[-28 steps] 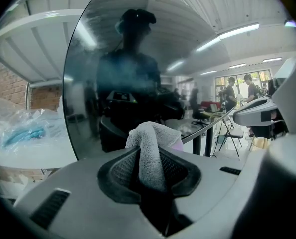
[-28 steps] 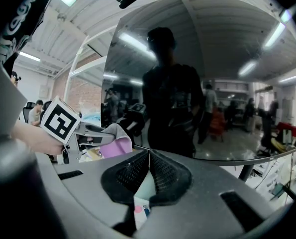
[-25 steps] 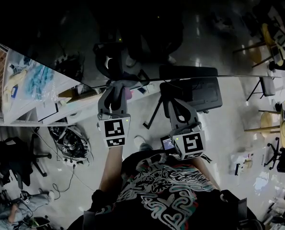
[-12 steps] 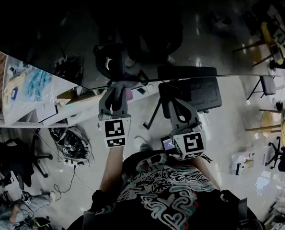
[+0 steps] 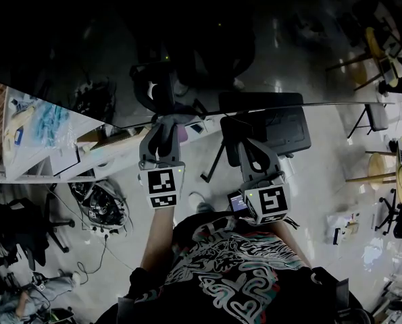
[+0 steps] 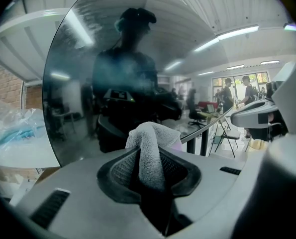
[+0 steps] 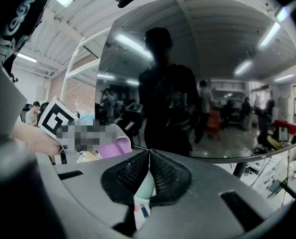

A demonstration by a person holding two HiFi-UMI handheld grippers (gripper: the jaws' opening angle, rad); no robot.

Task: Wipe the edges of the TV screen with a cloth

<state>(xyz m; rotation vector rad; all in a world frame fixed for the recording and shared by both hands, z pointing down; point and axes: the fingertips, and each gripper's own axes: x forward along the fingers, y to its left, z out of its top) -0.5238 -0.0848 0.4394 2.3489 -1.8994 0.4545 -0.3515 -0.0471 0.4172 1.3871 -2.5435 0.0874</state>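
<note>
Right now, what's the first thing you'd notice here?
The big dark TV screen fills the view ahead and mirrors the person like a shadow. A fluffy grey cloth sticks up from the left gripper, pinched in its jaws near the screen's lower edge. The right gripper is beside it, jaws together, with nothing in them.

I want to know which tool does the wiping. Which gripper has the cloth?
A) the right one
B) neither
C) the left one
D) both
C: in the left gripper view the cloth is pinched between the jaws of the left gripper, while the right gripper has its jaws together on nothing.
</note>
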